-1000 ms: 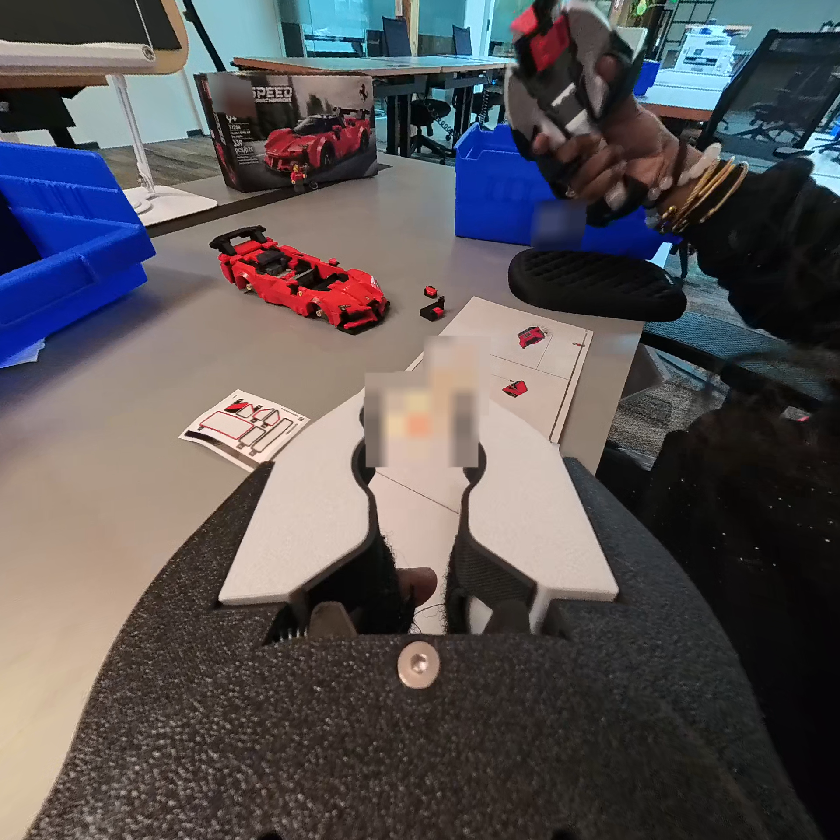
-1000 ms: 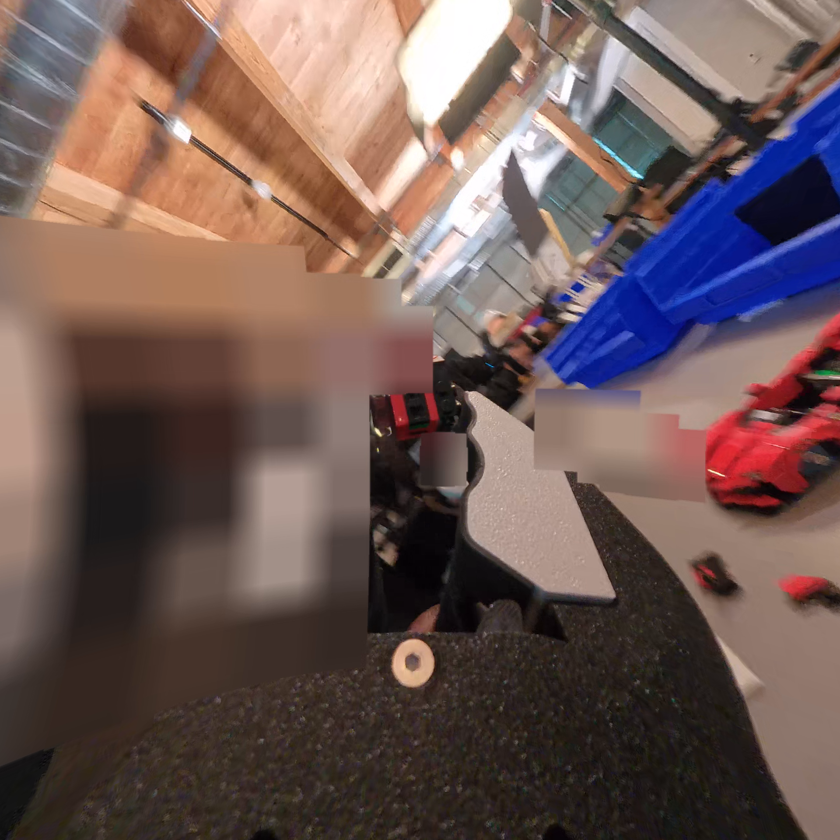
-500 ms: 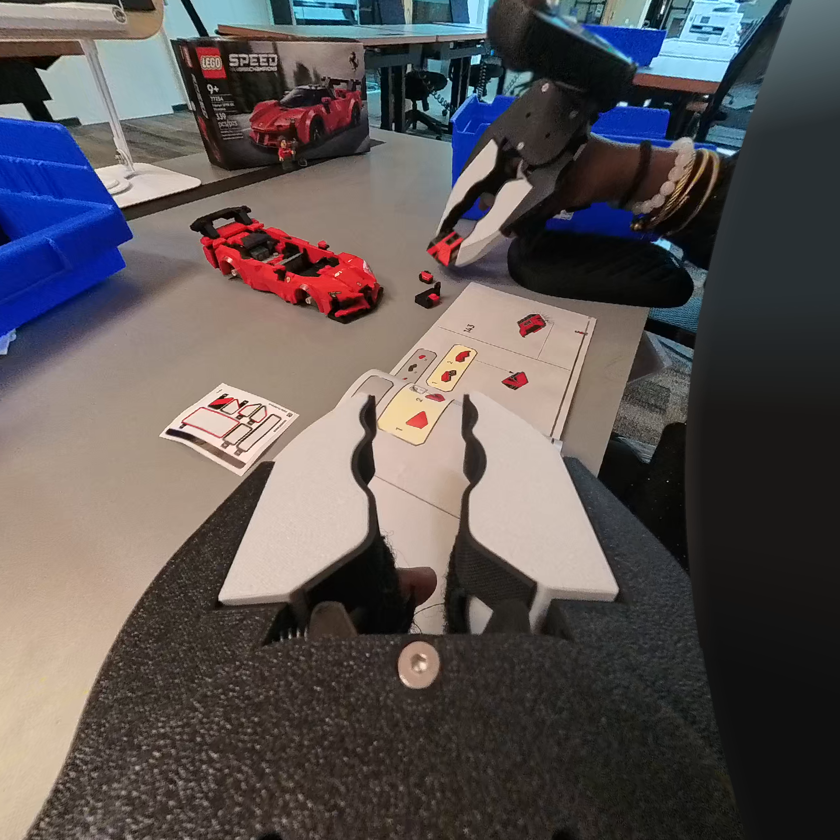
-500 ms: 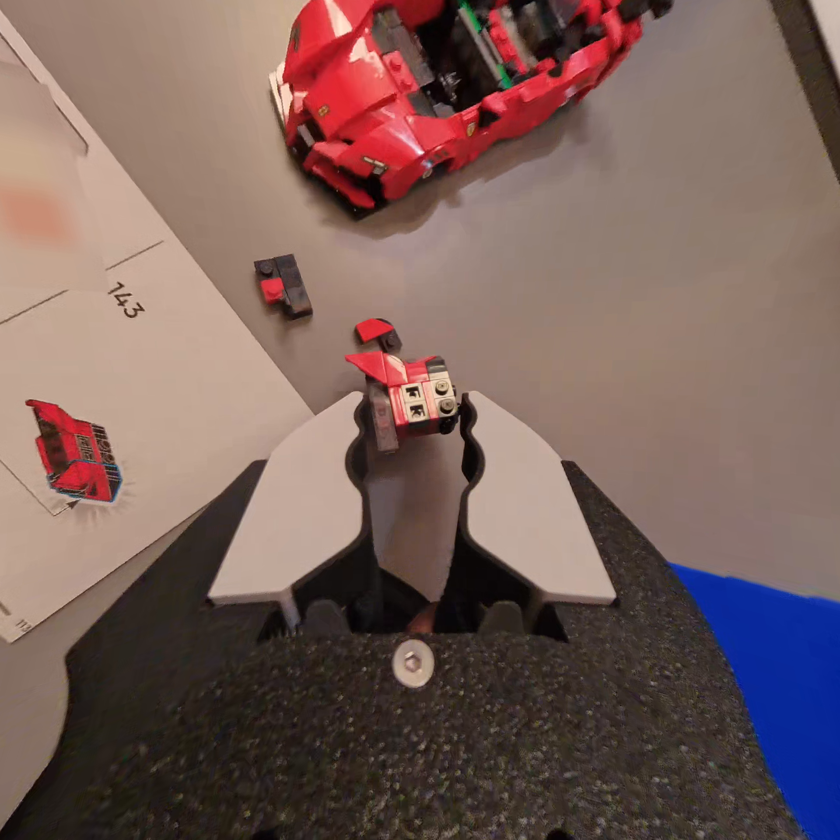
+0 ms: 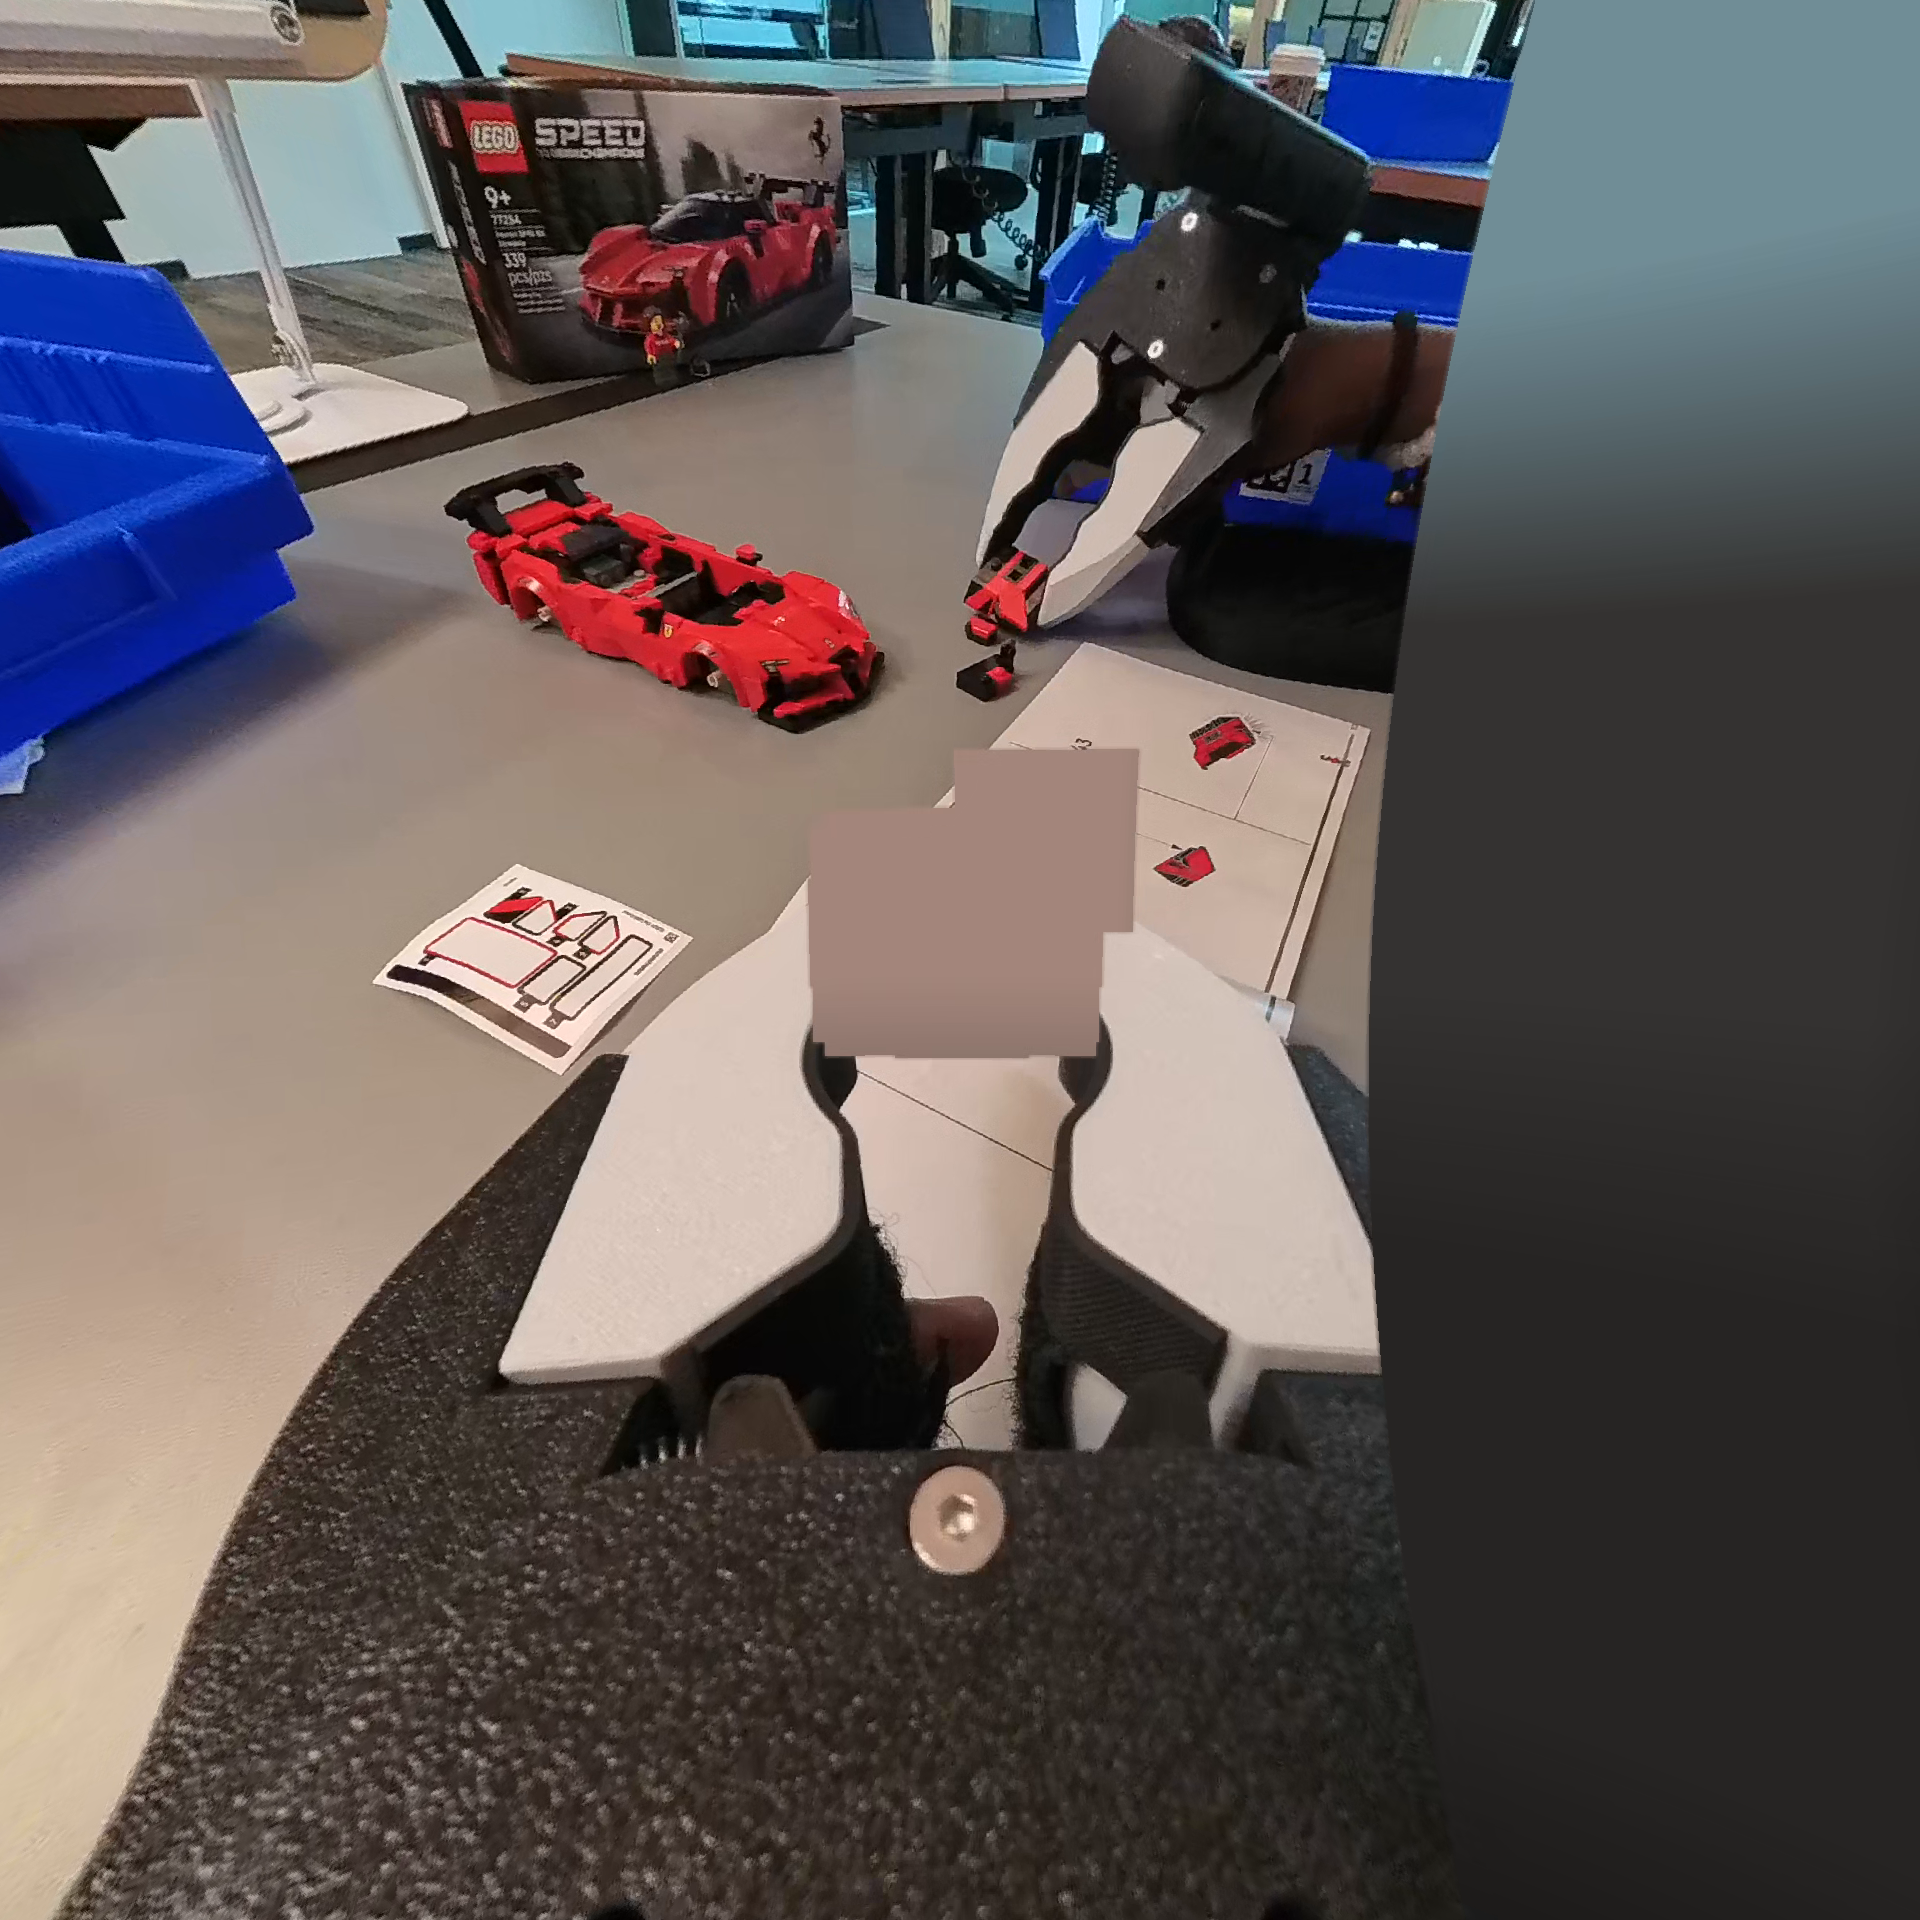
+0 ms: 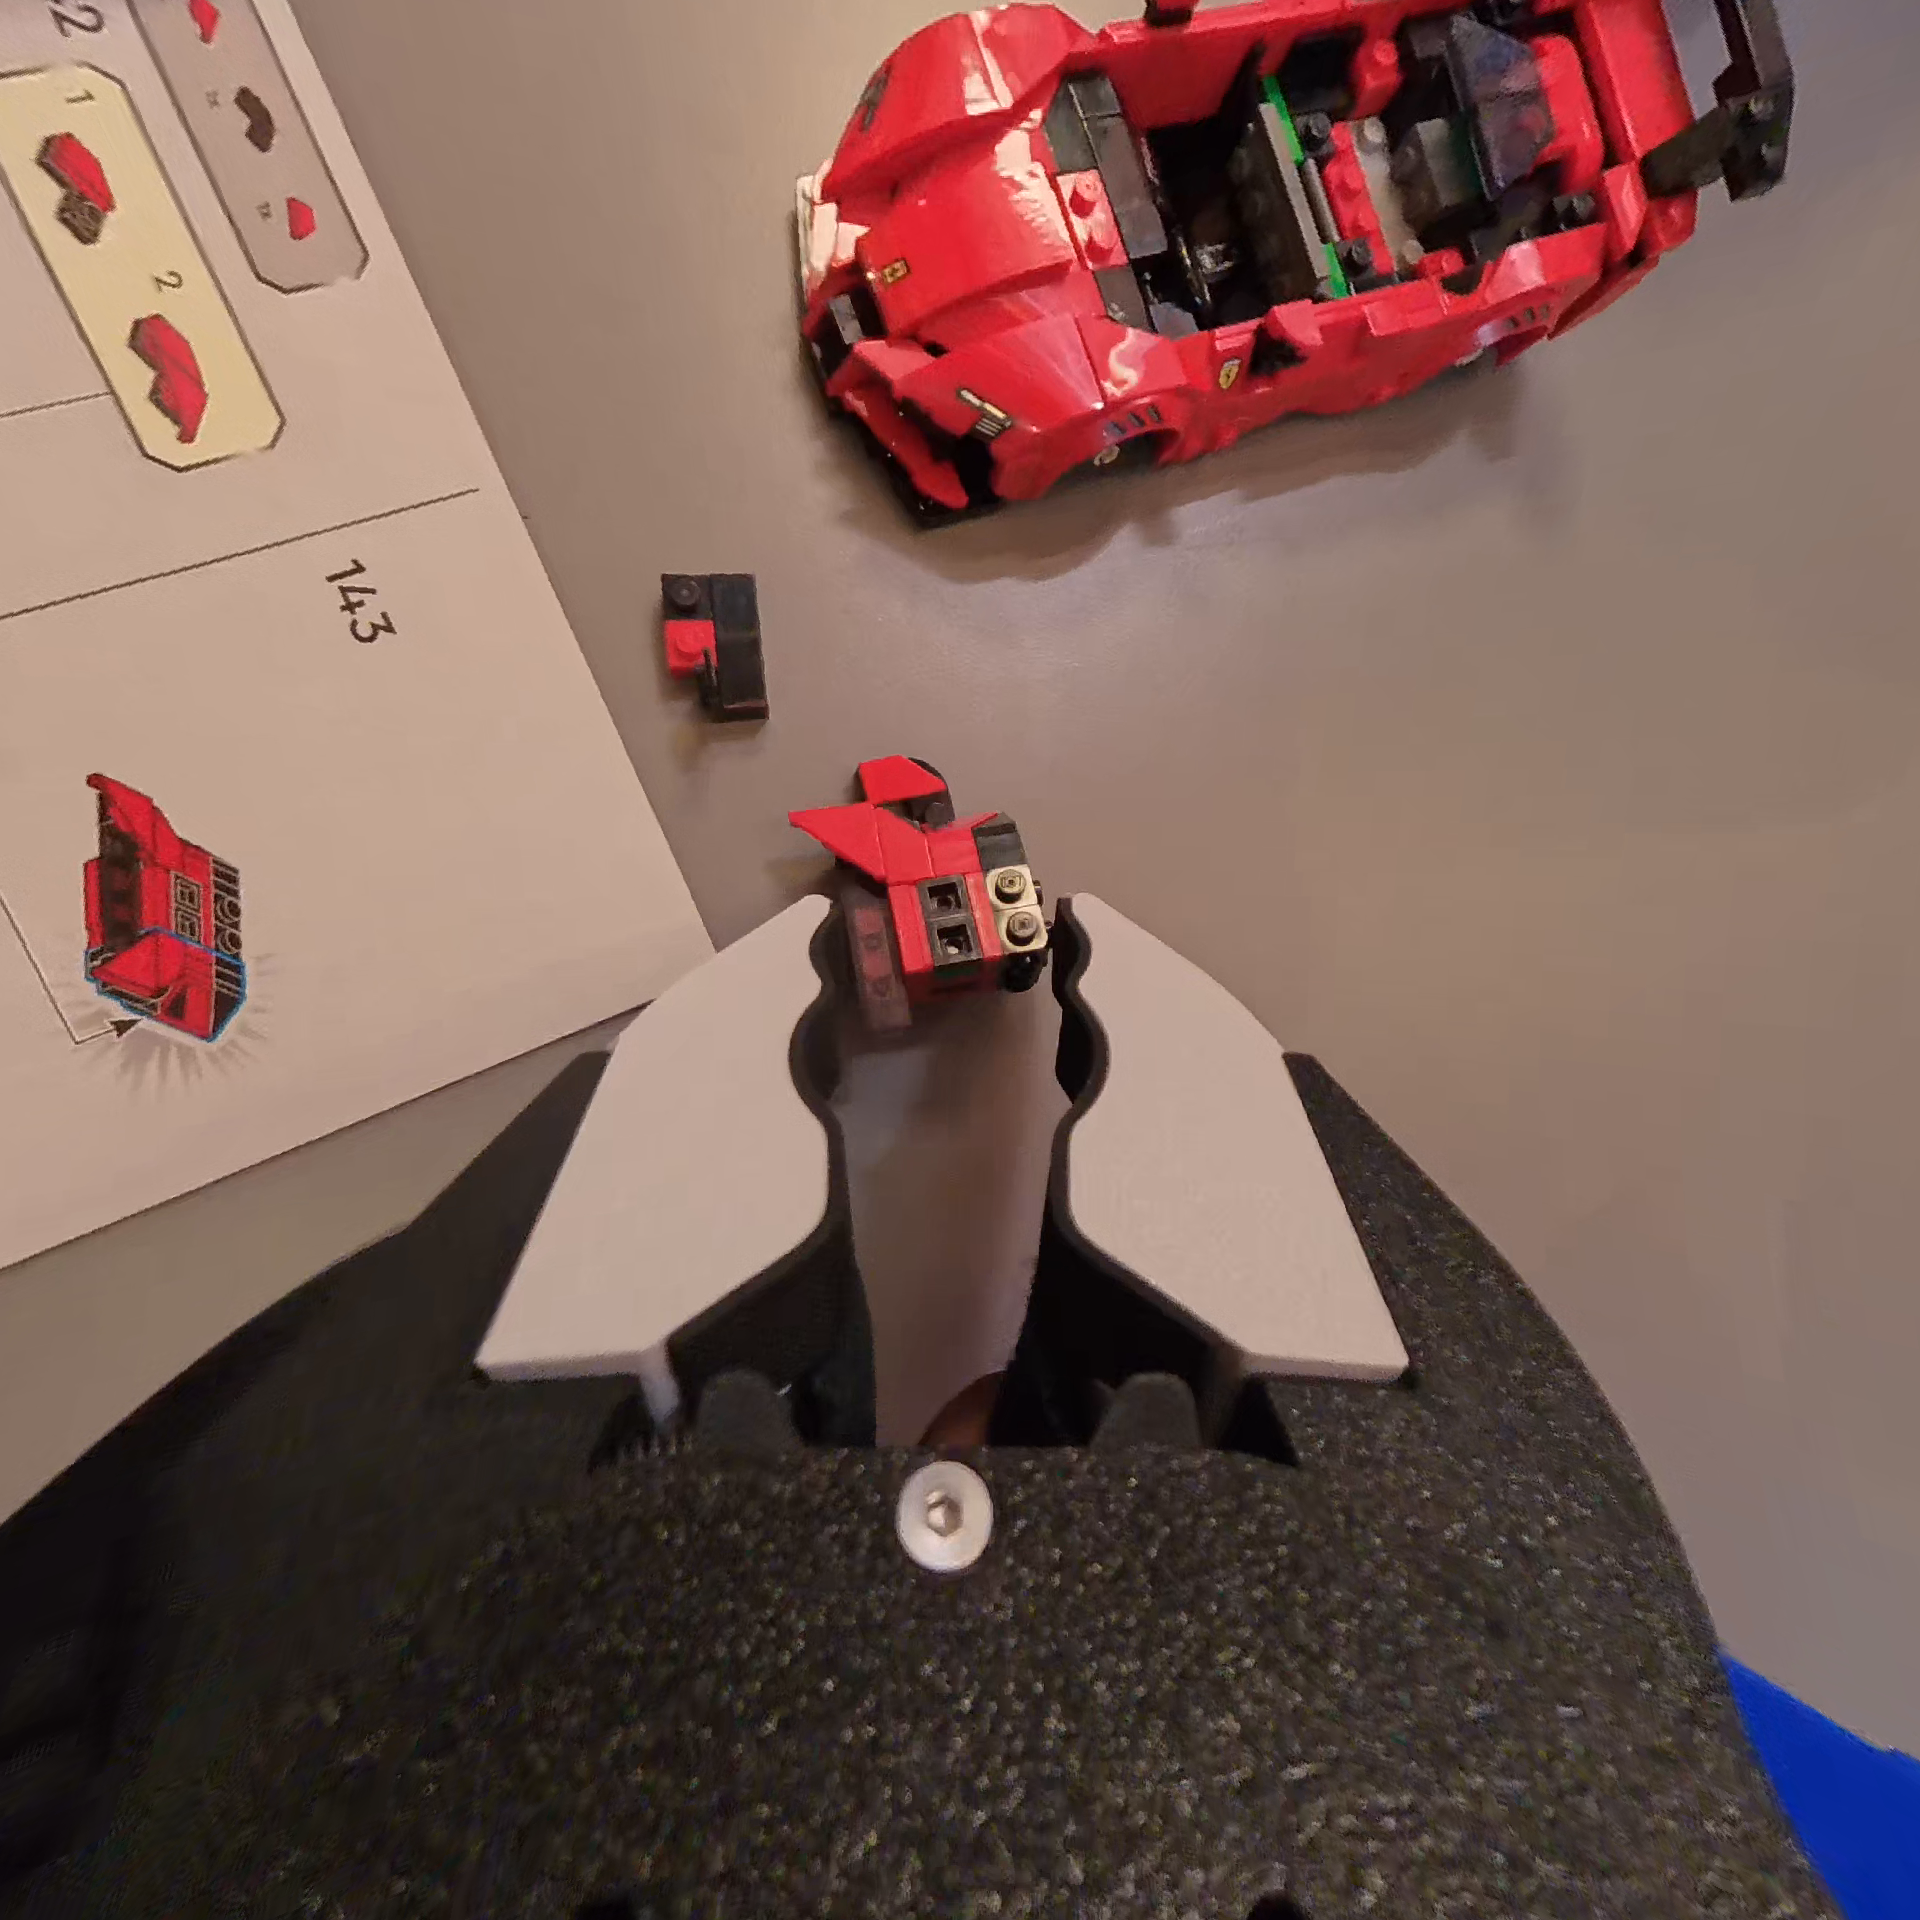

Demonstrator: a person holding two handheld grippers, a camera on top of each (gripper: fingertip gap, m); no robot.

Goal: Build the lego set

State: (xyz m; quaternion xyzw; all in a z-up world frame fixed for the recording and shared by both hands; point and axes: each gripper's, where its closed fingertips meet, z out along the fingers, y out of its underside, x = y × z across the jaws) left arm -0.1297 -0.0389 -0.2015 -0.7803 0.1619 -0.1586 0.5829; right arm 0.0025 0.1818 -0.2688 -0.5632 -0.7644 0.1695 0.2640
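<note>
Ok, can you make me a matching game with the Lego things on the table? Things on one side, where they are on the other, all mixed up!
Things:
1. red Lego car
2. small red and black sub-assembly
3. sticker sheet
4. Lego box

Places:
A. standing at the far side of the table, behind the car
B. lying flat near the left gripper
C. between the fingertips of the right gripper
D. on the grey table, roof open, beside the instruction sheet

Pairs: 1-D, 2-C, 3-B, 4-A

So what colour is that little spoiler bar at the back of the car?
Black, on the red car's rear wing; clearest in the left wrist view.
</note>
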